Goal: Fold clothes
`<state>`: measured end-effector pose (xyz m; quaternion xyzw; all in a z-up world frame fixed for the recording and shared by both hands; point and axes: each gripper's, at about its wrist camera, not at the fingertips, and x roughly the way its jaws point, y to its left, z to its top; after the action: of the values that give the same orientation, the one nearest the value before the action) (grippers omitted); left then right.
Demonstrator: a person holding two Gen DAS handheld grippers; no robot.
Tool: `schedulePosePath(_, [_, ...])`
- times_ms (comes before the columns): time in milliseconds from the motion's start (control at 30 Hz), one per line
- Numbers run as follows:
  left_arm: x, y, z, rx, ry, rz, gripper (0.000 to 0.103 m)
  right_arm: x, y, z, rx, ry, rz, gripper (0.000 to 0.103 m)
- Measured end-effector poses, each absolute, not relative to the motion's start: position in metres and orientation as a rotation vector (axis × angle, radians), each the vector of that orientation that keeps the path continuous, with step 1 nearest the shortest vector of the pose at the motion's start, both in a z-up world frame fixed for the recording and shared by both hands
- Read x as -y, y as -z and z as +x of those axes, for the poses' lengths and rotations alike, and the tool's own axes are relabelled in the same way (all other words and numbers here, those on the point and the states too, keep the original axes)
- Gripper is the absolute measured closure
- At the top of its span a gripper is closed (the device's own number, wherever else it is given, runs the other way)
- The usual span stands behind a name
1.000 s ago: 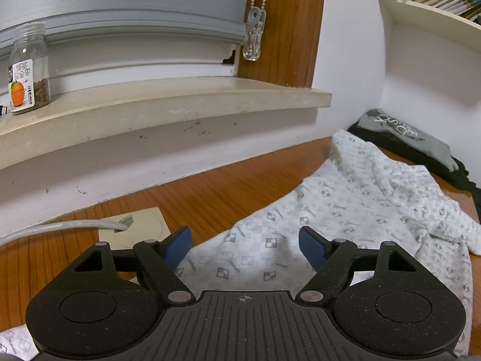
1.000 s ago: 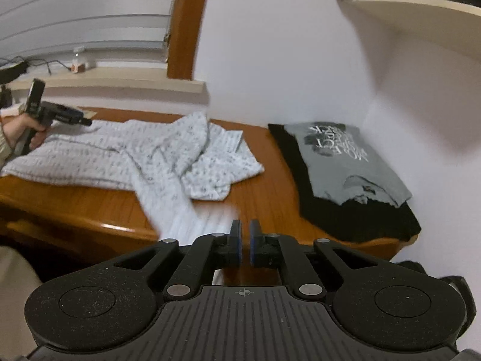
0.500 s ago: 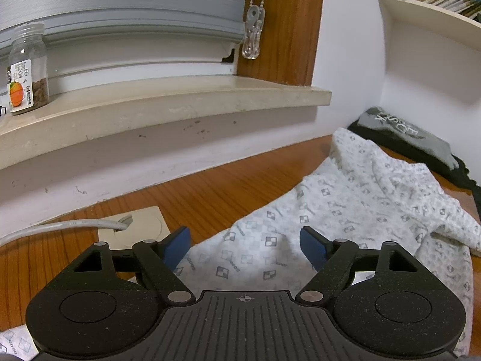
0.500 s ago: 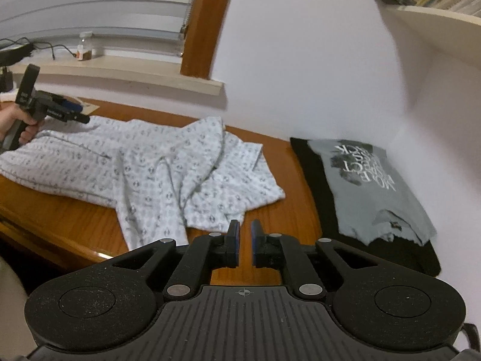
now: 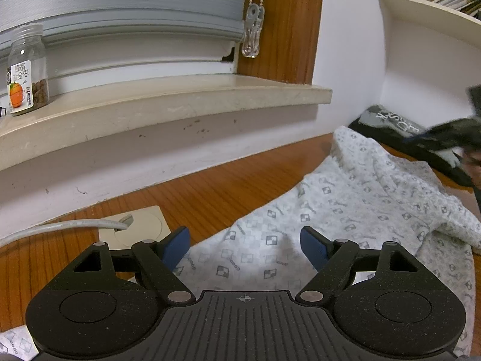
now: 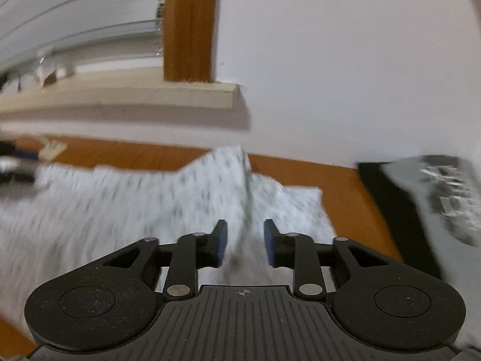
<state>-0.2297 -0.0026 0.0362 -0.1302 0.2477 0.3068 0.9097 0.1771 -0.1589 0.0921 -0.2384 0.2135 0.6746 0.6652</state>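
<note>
Both grippers: black speckled plastic, blue pads (image 5: 176,245), silver pivot screws, ribbed base.

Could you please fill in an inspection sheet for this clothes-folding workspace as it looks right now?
Surface: brown wooden desk, bare towards the wall.
Job's things: white checker-print garment spread crumpled across the desk; grey printed T-shirt on black cloth lying flat by the side wall.
Clutter: beige square cable plate in the desk; clear glass jar with an orange label on the sill.
Grippers: left gripper open over the white garment, holding nothing; right gripper partly open above it, view blurred.
Cables: grey cable entering the plate.
Surroundings: beige window sill, grey blind, bead cord, bookshelf.
</note>
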Motion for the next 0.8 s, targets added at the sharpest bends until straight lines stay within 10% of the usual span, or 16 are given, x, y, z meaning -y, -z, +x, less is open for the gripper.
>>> schedulePosePath(233, [0.001, -0.036, -0.230, -0.513, -0.627, -0.274, 0.020, 0.095, -0.068, 0.189, -0.627, -1.548, -0.457, 0.068])
schedulePosePath(267, [0.001, -0.036, -0.230, -0.514, -0.626, -0.274, 0.020, 0.095, -0.067, 0.190, -0.641, -1.560, -0.448, 0.073])
schedulePosePath(300, [0.001, -0.036, -0.230, -0.515, -0.625, -0.273, 0.020, 0.098, -0.068, 0.191, -0.645, -1.564, -0.444, 0.099])
schedulePosePath(600, [0.002, -0.035, -0.229, -0.522, -0.624, -0.268, 0.020, 0.146, -0.085, 0.205, -0.635, -1.539, -0.451, 0.096])
schedulePosePath(800, [0.003, -0.035, -0.228, -0.526, -0.628, -0.264, 0.019, 0.122, -0.084, 0.208, -0.644, -1.534, -0.409, 0.070])
